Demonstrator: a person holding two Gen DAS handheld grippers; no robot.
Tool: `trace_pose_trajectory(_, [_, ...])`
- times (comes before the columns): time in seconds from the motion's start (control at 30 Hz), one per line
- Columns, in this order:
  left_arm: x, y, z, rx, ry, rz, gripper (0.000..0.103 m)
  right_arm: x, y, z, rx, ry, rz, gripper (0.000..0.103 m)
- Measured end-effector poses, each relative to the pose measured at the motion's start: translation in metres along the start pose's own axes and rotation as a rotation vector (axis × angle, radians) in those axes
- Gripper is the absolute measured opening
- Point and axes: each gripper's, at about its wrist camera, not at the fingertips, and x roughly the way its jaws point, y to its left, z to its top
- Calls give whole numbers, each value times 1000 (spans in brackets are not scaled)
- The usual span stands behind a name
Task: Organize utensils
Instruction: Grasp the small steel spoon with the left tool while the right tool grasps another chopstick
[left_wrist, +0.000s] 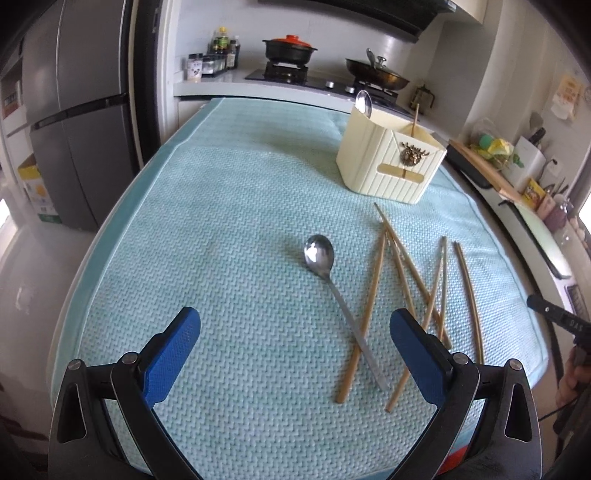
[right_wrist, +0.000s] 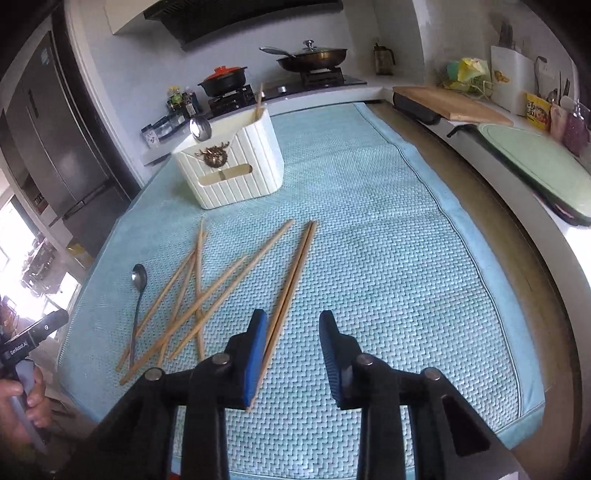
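The loose spoon (left_wrist: 319, 254) lies on the light blue mat (left_wrist: 221, 221) that covers the counter, bowl toward the stove end, handle running back toward the near edge. Its handle crosses over one of the scattered chopsticks (left_wrist: 402, 280) — a loose fan of wooden sticks just to its right, several overlapping each other. Two more chopsticks (right_wrist: 291, 280) lie side by side as a pair, a little apart from the fan, toward the mat's right edge.

Beyond them, toward the far edge of the mat, stands the cream ribbed utensil holder (left_wrist: 391, 162) with a metal ornament on its front. A second spoon (left_wrist: 364, 103) sticks up bowl-first from one compartment and a single chopstick (left_wrist: 415, 118) leans in another.

The left tool (left_wrist: 295, 339) hovers over the near part of the mat with its blue pads spread wide; the loose spoon's handle end and a stick or two show in the gap, nothing touched. The right tool (right_wrist: 293, 332) has its pads spread only narrowly, with bare mat between them — the near end of the paired chopsticks passes just beside and under its left pad (right_wrist: 255, 354), outside the gap. I cannot tell whether that pad touches the sticks.

A hand (right_wrist: 22, 402) holding the left tool's grip shows at the edge of the right wrist view.
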Motion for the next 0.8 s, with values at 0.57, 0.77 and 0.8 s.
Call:
trace_pose_trajectory(0.57, [10,17,-21,-64,63,40,102,127,14,45,-81,174,-92,26])
trace_pose_trajectory(0.77, [19,13,-19,-51,80,35,102,145,16,66,-72,191,-107,25])
trace_pose_trajectory(0.8, [19,12,-18,-47,80,36,102,146,13,71,-63,195,-101,25])
